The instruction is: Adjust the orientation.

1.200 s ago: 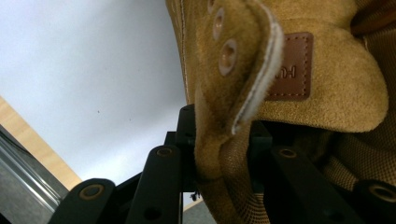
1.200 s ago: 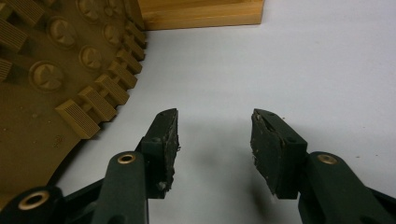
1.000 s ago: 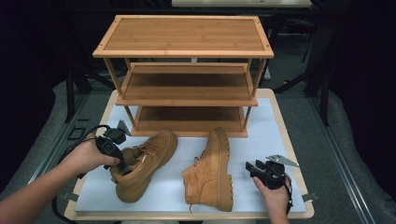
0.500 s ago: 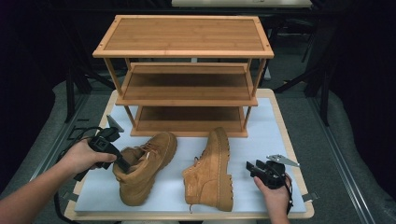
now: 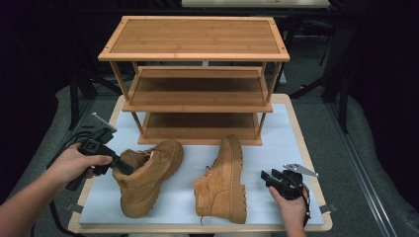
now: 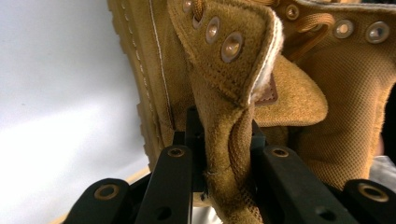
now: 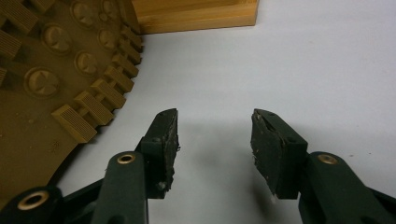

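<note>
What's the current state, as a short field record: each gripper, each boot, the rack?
left gripper: shut on the collar flap of the left boot
left boot: upright on the white mat, toe toward the rack
right gripper: open, holding nothing, low over the mat beside the right boot
right boot: lying on its side, sole facing the right gripper
shoe rack: wooden, three shelves, all bare
</note>
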